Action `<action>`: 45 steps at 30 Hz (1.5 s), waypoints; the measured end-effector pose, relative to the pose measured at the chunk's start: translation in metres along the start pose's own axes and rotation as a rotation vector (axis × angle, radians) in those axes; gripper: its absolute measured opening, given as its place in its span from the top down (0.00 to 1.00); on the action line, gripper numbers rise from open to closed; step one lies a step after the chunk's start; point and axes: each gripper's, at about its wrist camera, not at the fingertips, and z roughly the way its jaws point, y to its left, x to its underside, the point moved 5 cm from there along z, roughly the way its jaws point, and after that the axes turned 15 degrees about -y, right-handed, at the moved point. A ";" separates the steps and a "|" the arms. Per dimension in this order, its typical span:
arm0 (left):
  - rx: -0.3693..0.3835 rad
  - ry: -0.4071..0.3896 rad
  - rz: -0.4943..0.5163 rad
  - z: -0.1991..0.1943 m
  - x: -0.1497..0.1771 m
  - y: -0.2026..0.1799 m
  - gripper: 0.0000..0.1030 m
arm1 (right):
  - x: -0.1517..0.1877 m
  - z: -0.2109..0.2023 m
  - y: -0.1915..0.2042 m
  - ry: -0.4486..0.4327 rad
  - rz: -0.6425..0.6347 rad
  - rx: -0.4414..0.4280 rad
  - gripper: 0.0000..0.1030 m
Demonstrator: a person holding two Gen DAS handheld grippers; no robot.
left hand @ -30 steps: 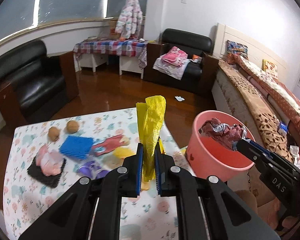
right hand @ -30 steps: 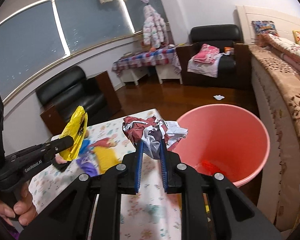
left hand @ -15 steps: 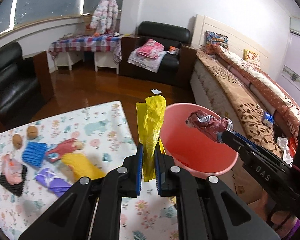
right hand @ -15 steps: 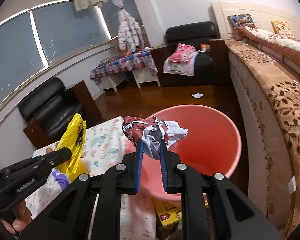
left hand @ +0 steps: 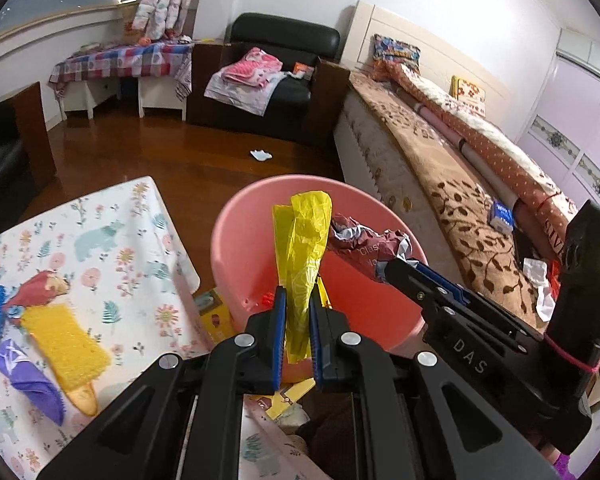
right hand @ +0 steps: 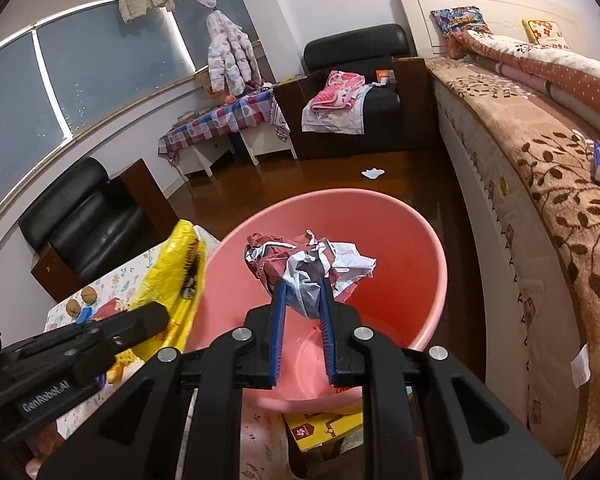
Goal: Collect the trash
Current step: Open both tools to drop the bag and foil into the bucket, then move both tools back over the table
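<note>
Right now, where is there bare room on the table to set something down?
The floral tablecloth is bare along its edge nearest the pink bucket. It is crowded on the far side from the bucket, around the yellow sponge, purple cloth and red wrapper.

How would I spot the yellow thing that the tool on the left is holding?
Find the big pink bucket between the flowered table and the bed. Over its mouth, the left gripper pinches a yellow plastic bag, standing upright. The crumpled wrapper beside it is dark red and silver.
</note>
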 end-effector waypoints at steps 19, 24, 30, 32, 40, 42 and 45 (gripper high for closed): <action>-0.004 0.011 -0.006 0.007 0.003 0.002 0.65 | 0.007 0.008 -0.007 0.044 0.032 -0.003 0.65; -0.003 -0.016 -0.011 -0.009 -0.003 0.004 0.62 | 0.003 -0.002 0.005 0.027 0.008 -0.007 0.65; -0.008 -0.053 -0.033 -0.033 -0.010 0.013 0.59 | -0.005 -0.019 0.019 -0.009 -0.015 -0.015 0.65; -0.010 -0.069 -0.036 -0.044 -0.013 0.016 0.56 | -0.008 -0.025 0.024 -0.023 -0.019 -0.022 0.65; -0.036 -0.127 -0.043 -0.091 -0.021 0.043 0.47 | -0.009 -0.045 0.052 -0.049 -0.026 -0.070 0.65; -0.051 -0.136 -0.045 -0.102 -0.019 0.052 0.45 | -0.008 -0.049 0.060 -0.051 -0.028 -0.089 0.65; -0.079 -0.153 -0.031 -0.123 -0.016 0.068 0.44 | -0.004 -0.053 0.071 -0.048 -0.027 -0.119 0.65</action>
